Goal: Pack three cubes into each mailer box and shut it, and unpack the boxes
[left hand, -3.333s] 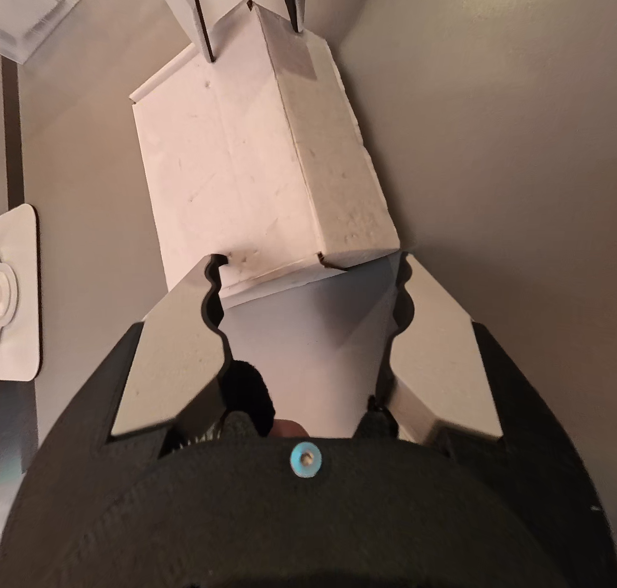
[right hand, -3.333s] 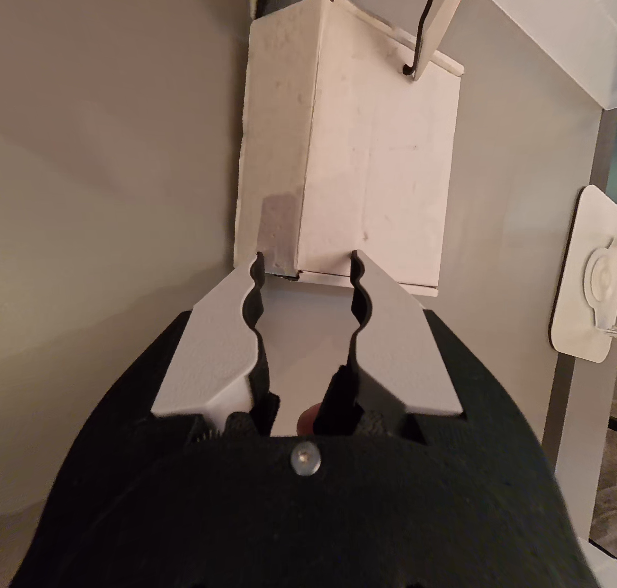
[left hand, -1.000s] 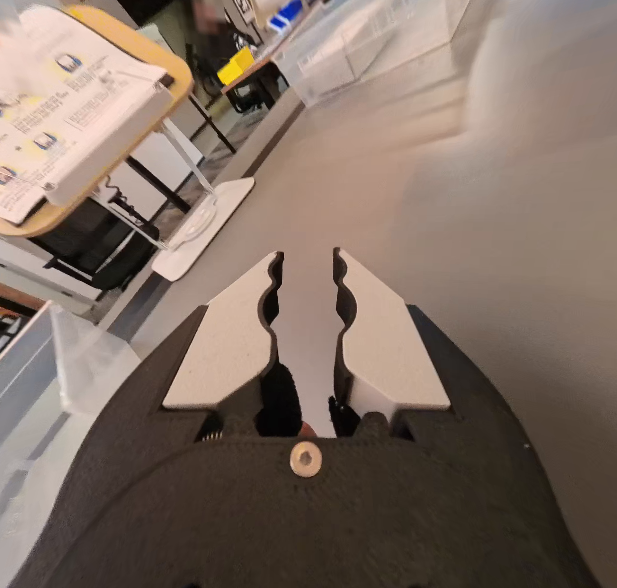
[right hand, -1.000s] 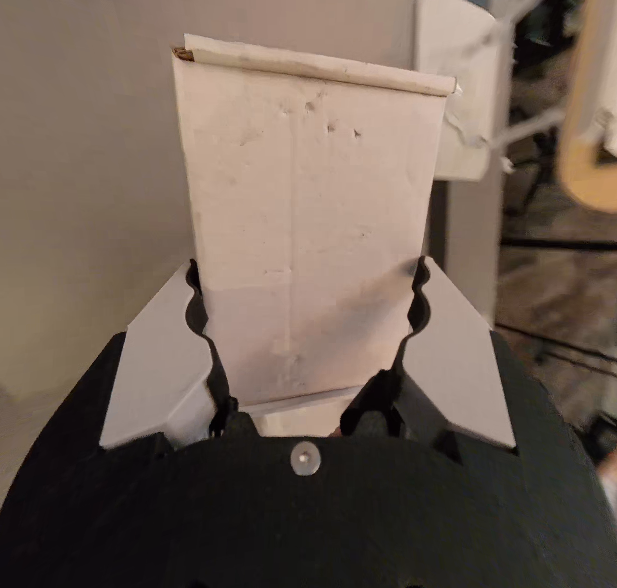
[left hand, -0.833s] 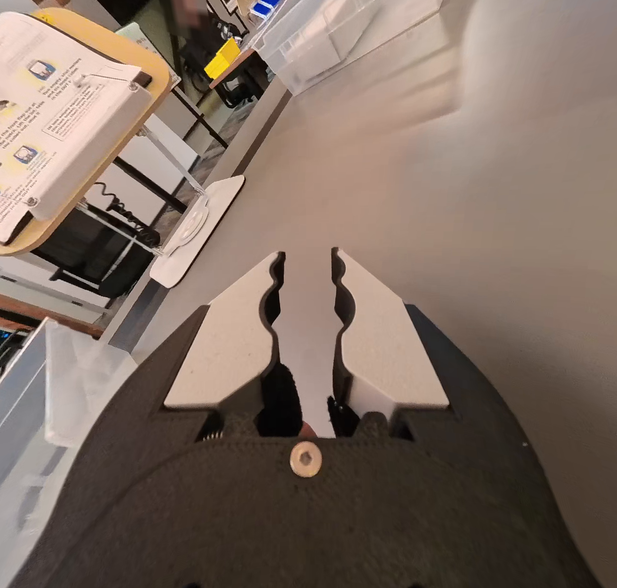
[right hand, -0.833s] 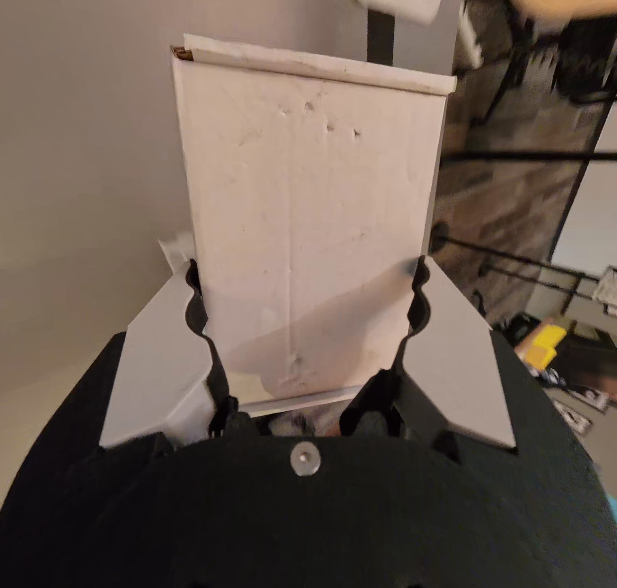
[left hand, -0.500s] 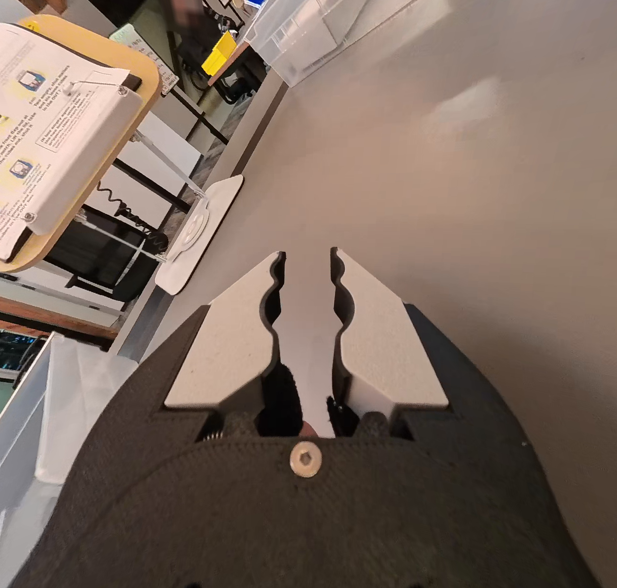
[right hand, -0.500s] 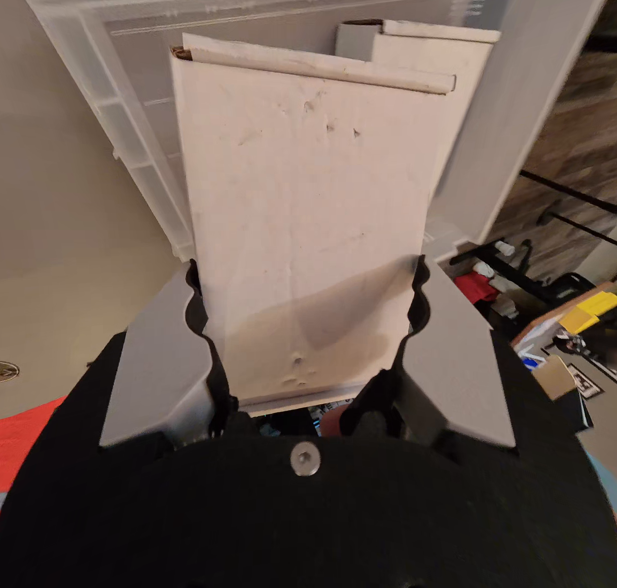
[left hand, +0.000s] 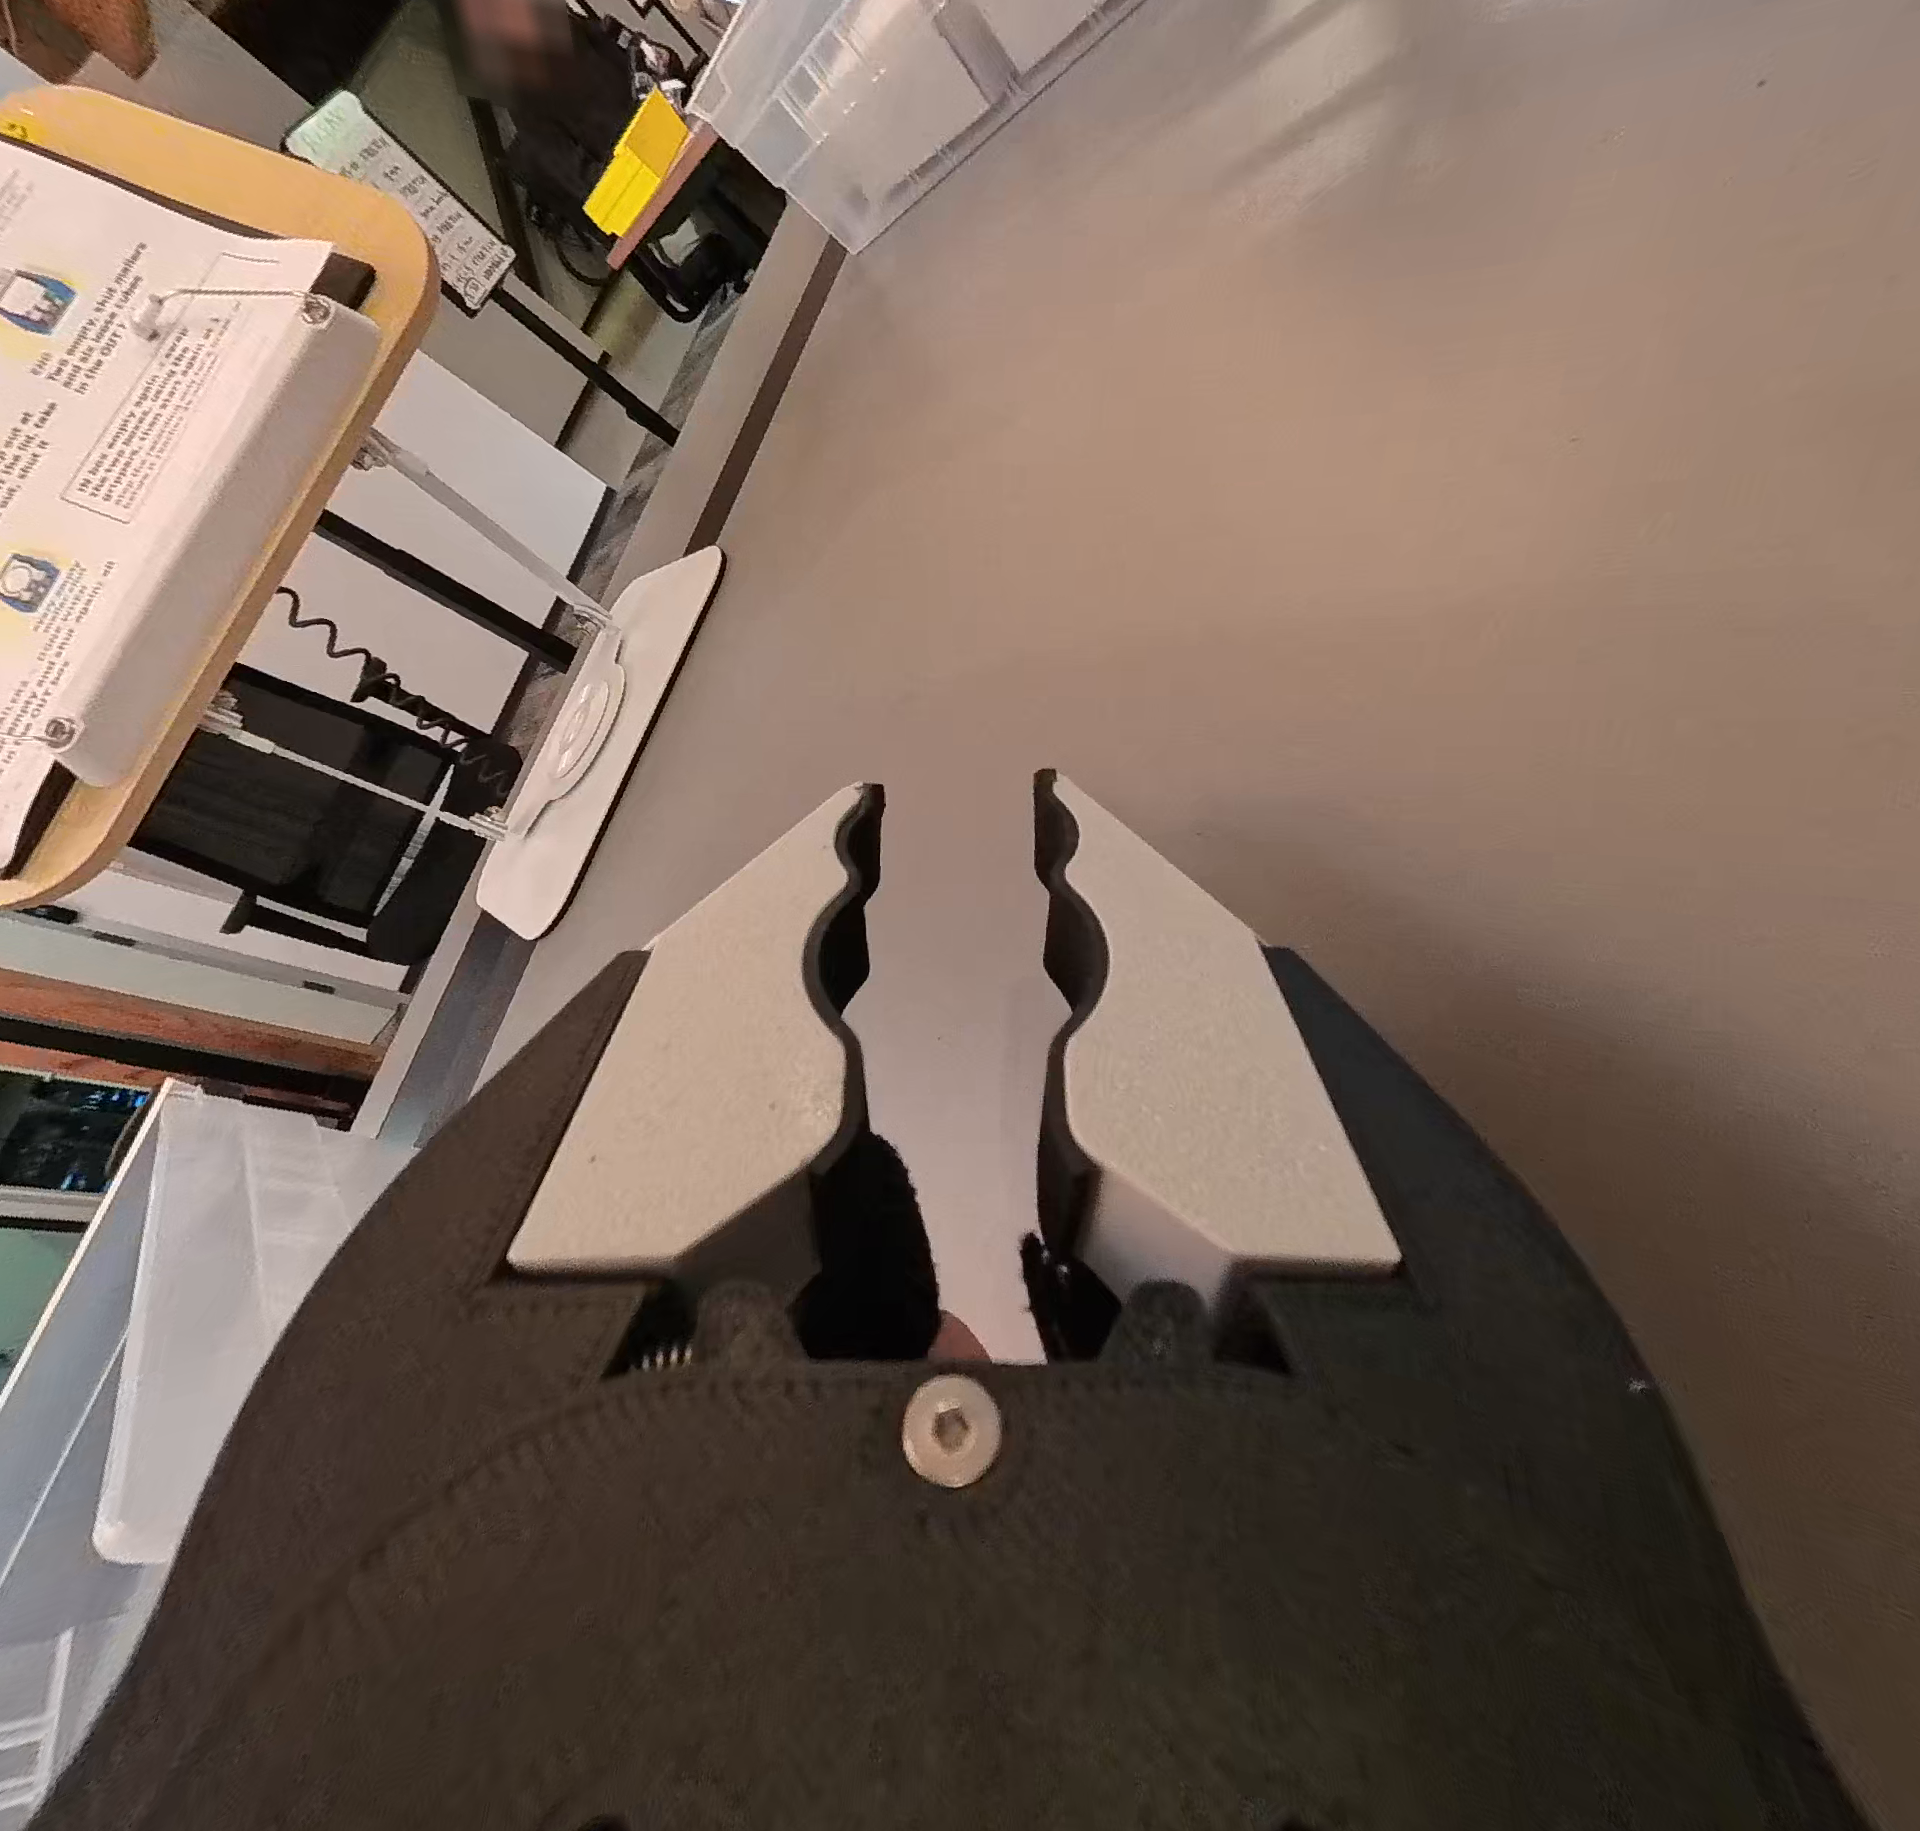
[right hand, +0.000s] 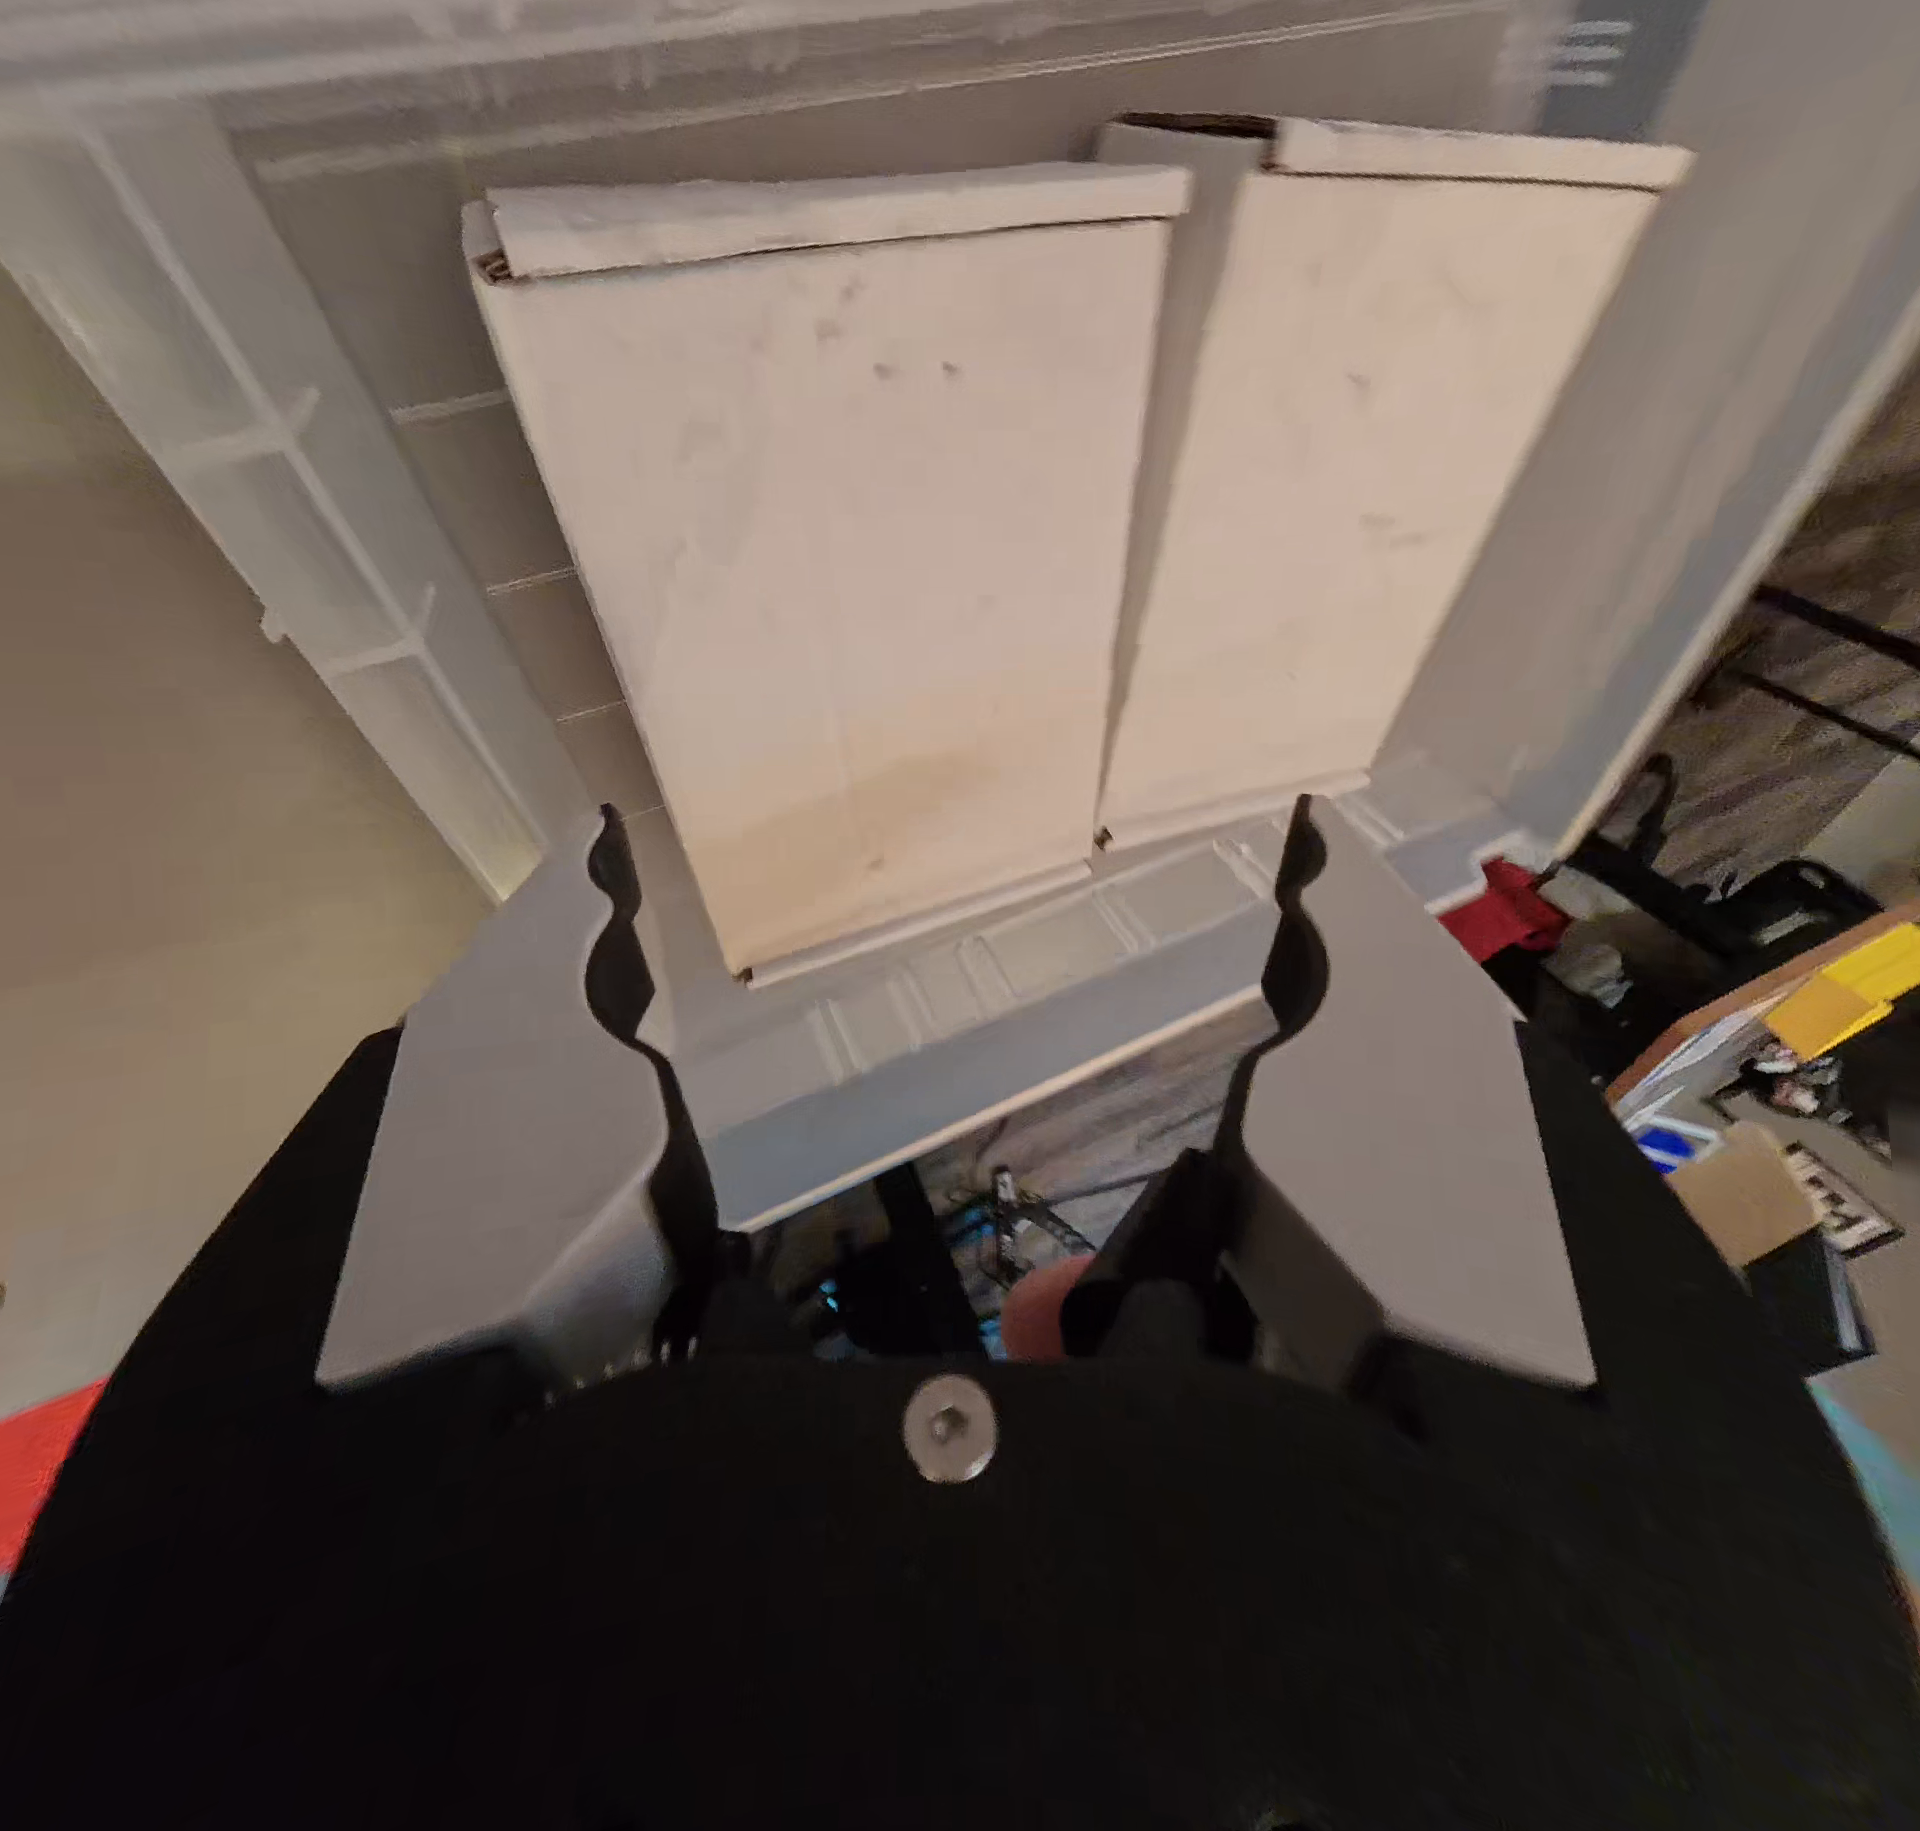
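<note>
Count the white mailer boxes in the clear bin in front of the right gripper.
2. Both lie shut, side by side in the clear bin: the left mailer box and the right mailer box. More may be hidden outside the view.

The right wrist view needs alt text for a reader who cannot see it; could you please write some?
The right gripper is open and empty above a clear plastic bin, looking down along its two grey fingers. Two shut white mailer boxes lie side by side in the bin: the left box and the right box. Beyond the bin's edge lies a cluttered floor.
</note>
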The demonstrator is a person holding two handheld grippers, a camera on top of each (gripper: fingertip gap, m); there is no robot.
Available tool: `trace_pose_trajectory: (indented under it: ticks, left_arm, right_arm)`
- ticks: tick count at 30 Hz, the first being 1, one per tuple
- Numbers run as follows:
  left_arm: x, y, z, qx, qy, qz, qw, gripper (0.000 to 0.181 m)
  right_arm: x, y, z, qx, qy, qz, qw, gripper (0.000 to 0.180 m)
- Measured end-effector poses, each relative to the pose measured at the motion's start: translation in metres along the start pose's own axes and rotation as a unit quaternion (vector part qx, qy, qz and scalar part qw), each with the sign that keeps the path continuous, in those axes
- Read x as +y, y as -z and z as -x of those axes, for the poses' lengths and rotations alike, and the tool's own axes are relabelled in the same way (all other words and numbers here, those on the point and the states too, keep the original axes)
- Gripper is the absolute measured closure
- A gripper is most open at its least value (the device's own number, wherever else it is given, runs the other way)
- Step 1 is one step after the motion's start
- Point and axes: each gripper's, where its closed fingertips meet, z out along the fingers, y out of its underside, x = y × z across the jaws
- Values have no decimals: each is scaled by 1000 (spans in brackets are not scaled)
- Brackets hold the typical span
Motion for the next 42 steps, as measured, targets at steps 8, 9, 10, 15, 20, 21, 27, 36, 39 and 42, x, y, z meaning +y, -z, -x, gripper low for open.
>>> trace_pose_trajectory:
  ticks: [8,9,10,15,20,21,27,36,39,42]
  left_arm:
    - [0,10,25,-47,27,-10,998,132]
    - [-1,16,35,-66,27,-11,997,129]
    - [-2,22,46,-84,26,-10,996,129]
    - [7,74,119,-191,32,20,981,128]
    - [54,152,207,-293,107,65,948,123]
    - [71,164,220,-301,136,82,940,117]
    - [199,211,254,-330,223,226,889,100]
    - [265,181,211,-210,429,197,856,171]
    - [267,181,215,-224,436,192,850,176]
    - [266,180,216,-223,438,179,852,177]
  right_arm:
    - [55,10,-18,62,-290,-77,952,81]
    - [64,3,-16,70,-319,-73,942,86]
    - [73,-4,-11,72,-343,-70,934,91]
    - [98,-20,-5,87,-479,-134,863,109]
    - [99,-39,12,31,-530,-174,829,119]
    - [98,-43,15,25,-530,-174,829,119]
    - [89,-50,10,46,-541,-204,815,162]
    - [81,-45,16,48,-577,-244,778,174]
    - [78,-42,21,51,-580,-242,776,174]
    - [73,-38,26,56,-584,-245,772,174]
